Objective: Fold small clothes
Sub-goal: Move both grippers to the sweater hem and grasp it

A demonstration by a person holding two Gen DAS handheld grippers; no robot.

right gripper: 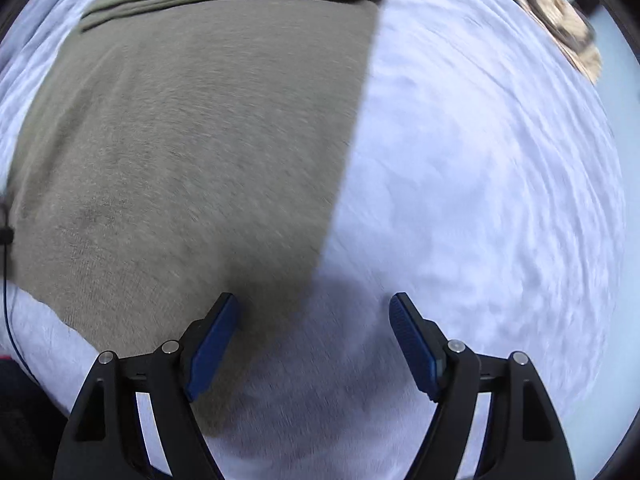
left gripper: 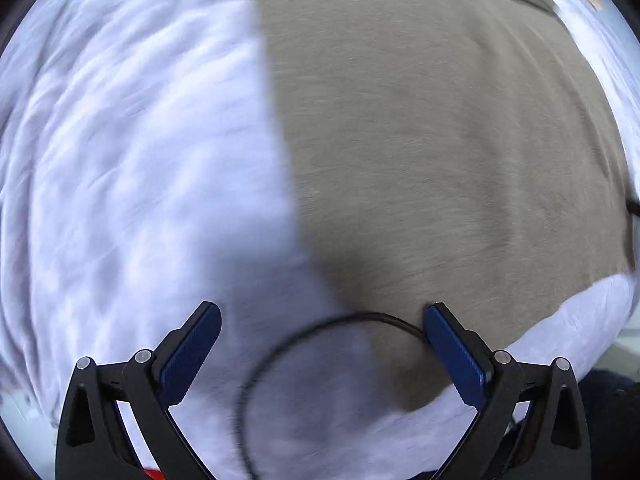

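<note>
Left wrist view: the left hand-held gripper (left gripper: pixel 322 312) hangs with its blue-padded fingers (left gripper: pixel 192 354) spread wide and nothing between them, over the near left corner of an olive-grey, flat-lying knitted garment (left gripper: pixel 432 152). The garment's straight left edge runs away ahead of the gripper, roughly between its two fingers, and most of the cloth lies ahead and to its right. It rests on a wrinkled white fleecy sheet (left gripper: pixel 132 152), which fills the space ahead and to the left. A thin black cable (left gripper: pixel 280 344) curves across the gap between the fingers, close under the camera. In the right wrist view the right hand-held gripper (right gripper: pixel 314 306) is likewise wide open and grips nothing; its left finger (right gripper: pixel 212 354) stands over the garment's near right corner, its right finger over bare sheet. Here the garment (right gripper: pixel 192 152) spreads ahead and to the left, with a folded band across its far end, and the white sheet (right gripper: pixel 480 184) lies ahead and to the right. Far ahead to the right sits a brown-and-cream patterned object (right gripper: pixel 564 28), too blurred to identify.
</note>
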